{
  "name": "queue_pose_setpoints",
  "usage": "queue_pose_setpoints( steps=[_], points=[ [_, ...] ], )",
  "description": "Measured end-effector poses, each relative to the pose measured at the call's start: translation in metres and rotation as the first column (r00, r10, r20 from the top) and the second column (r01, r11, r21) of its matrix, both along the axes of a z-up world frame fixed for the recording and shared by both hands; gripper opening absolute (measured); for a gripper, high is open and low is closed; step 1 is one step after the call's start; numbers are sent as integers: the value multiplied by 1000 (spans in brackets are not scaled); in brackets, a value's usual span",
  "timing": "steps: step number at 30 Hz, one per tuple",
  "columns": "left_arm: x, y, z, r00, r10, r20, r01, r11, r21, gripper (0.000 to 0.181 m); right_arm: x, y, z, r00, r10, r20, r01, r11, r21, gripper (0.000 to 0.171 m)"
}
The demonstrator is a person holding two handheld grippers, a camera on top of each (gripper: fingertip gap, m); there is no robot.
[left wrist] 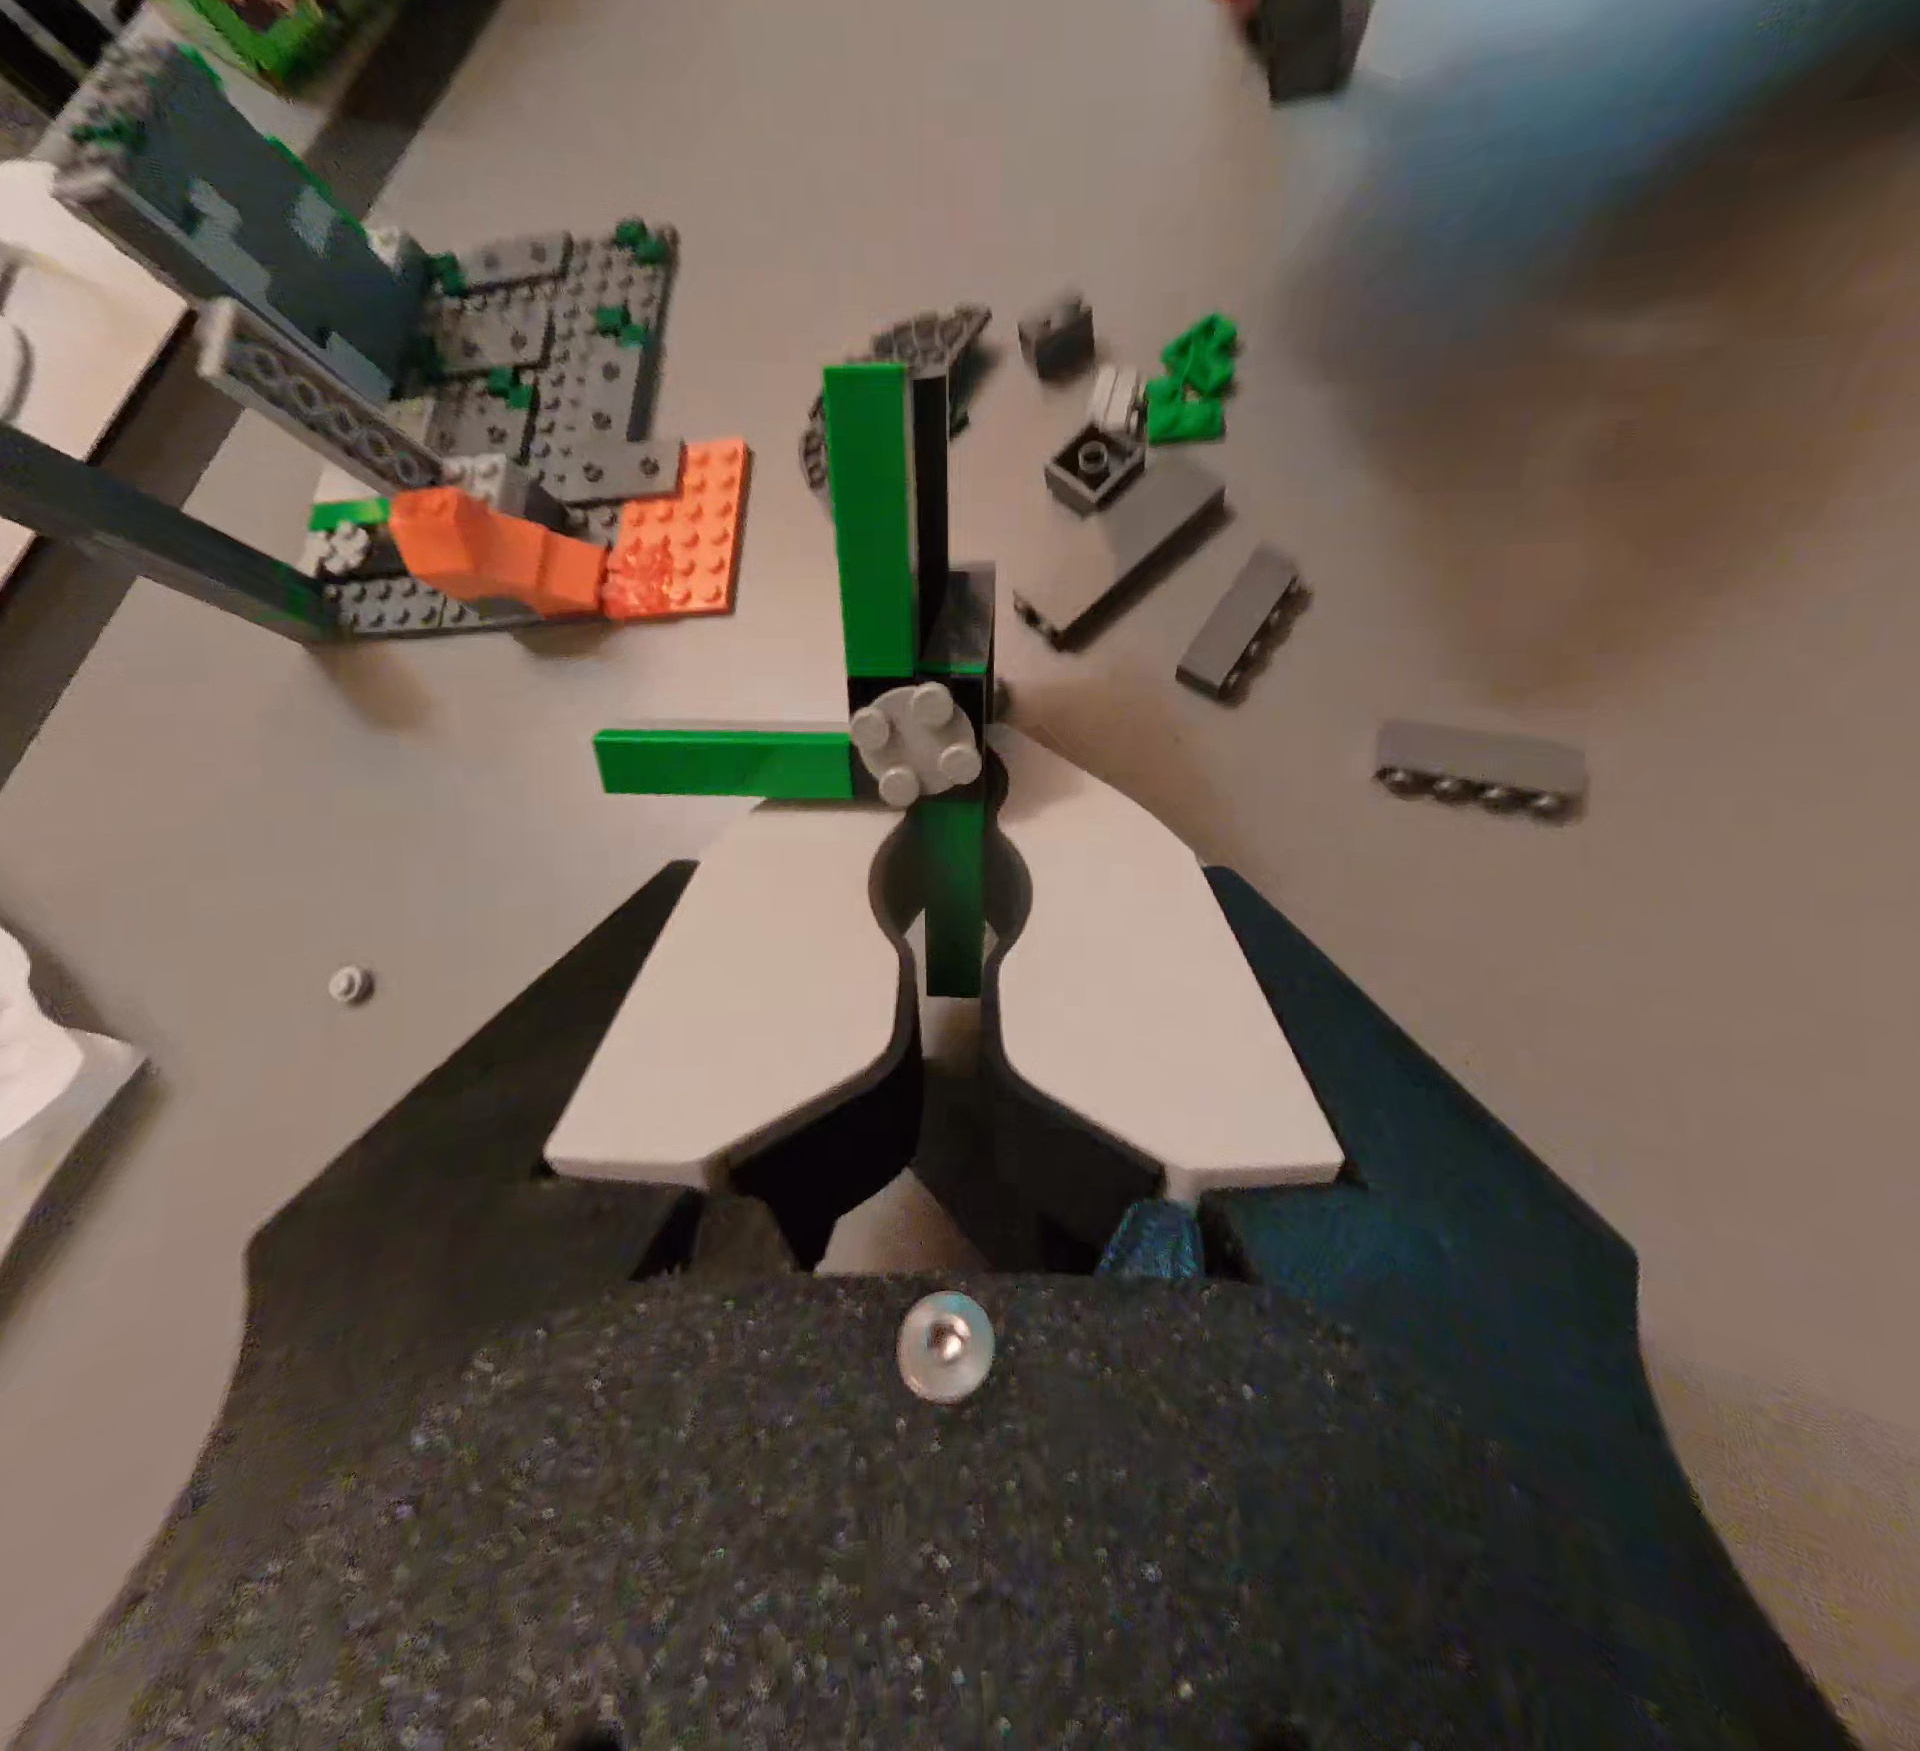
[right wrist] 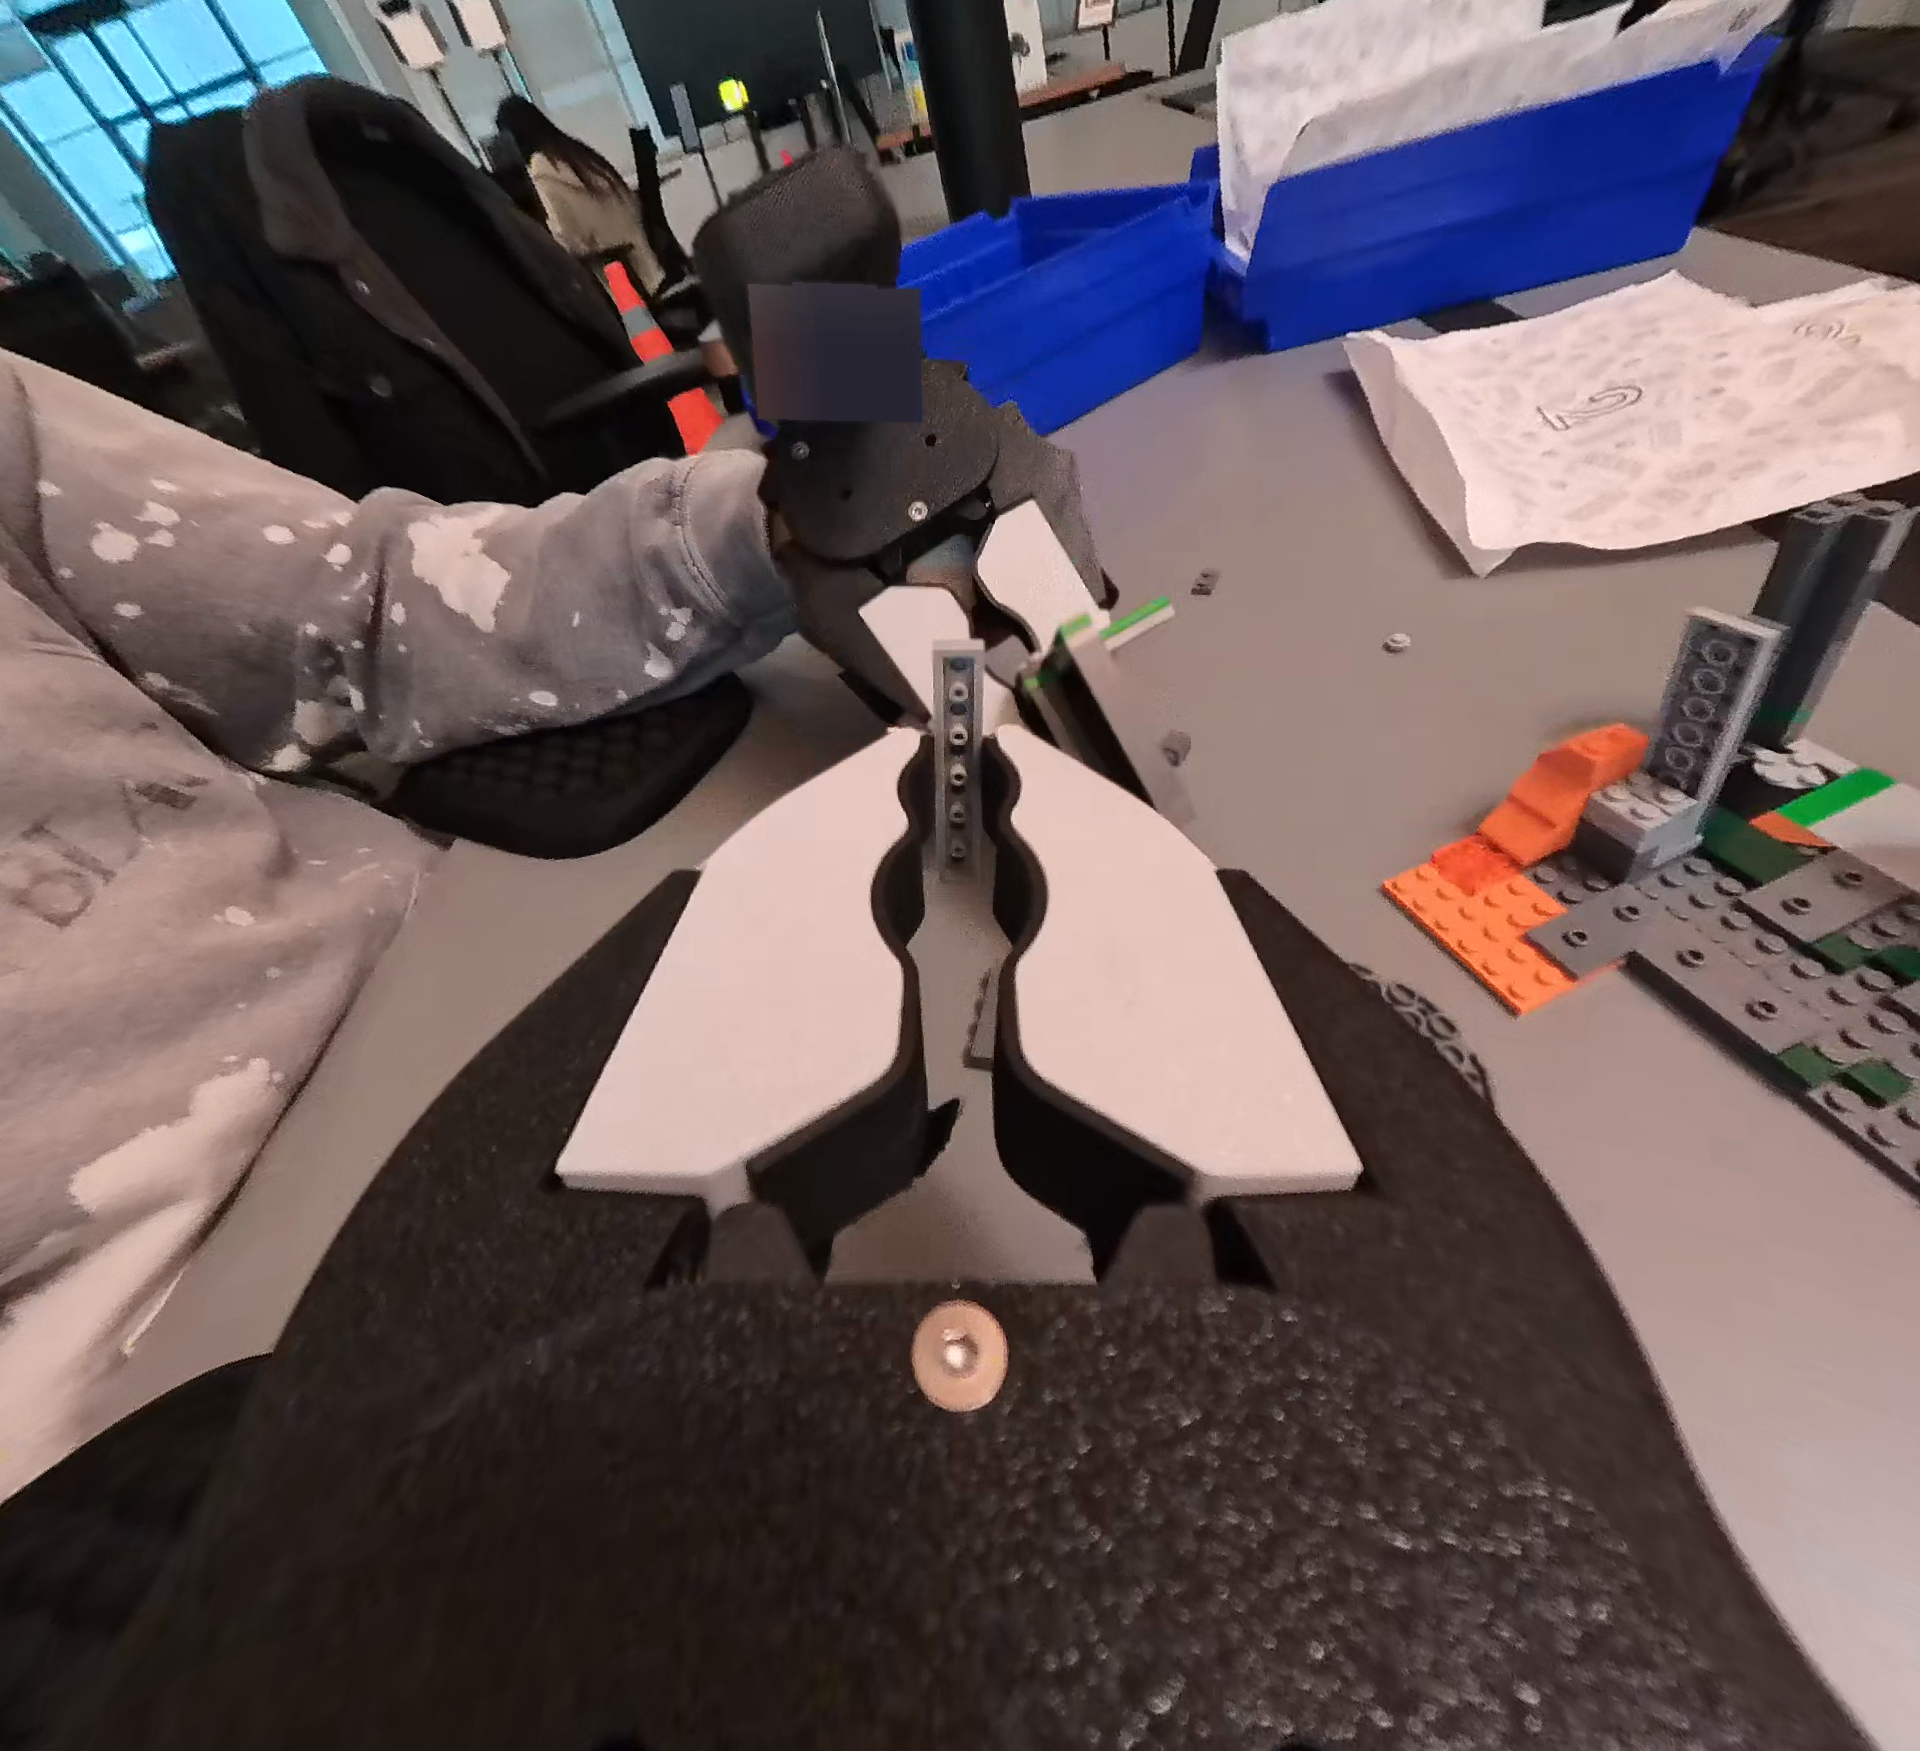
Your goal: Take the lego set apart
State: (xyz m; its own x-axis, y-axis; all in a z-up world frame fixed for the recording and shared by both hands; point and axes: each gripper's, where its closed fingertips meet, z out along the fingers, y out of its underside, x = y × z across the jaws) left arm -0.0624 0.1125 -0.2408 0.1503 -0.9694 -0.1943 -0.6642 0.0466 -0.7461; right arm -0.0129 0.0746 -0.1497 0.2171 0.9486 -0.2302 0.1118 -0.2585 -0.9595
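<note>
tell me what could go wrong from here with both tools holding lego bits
1. The left tool pinches only one green arm of the green and black cross piece; a pull on it might twist it loose.
2. The right tool grips a thin grey plate edge-on, so it could slip or pivot out.
3. Loose grey bricks and green leaf bits lie just beyond the cross piece, and a low sweep may scatter them.

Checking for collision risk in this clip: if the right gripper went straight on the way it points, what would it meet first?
Most likely the left gripper, which sits right ahead of the right gripper and the gray strip it holds. The green and black piece in the left gripper lies just to the right. Depth between them is unclear.
</note>
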Motion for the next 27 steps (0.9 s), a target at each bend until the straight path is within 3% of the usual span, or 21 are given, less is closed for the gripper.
queue_pose_setpoints(
  steps=[5, 11, 16, 21, 27],
  points=[
    [4, -4, -7, 998, -31, -55, 34, 998, 52, 7, -4, 0, -11, 999, 5, 51, -4, 1000, -14, 8],
    [2, -8, 2, 999, -50, -22, 51, 997, 49, 28, -8, -1, -18, 997, 14, 75, -11, 999, -30, 8],
    [-1, -13, 39, 983, -66, 171, 69, 998, -12, 29, -10, -2, -16, 998, 18, 60, -16, 999, -37, 8],
    [7, -28, 77, 912, -116, 393, 146, 988, -48, 23, -16, -5, -14, 998, 37, 56, -35, 999, -38, 8],
    [25, -49, 84, 873, -178, 453, 239, 967, -82, 18, -25, -12, -9, 997, 68, 38, -67, 997, -27, 8]
  ],
)
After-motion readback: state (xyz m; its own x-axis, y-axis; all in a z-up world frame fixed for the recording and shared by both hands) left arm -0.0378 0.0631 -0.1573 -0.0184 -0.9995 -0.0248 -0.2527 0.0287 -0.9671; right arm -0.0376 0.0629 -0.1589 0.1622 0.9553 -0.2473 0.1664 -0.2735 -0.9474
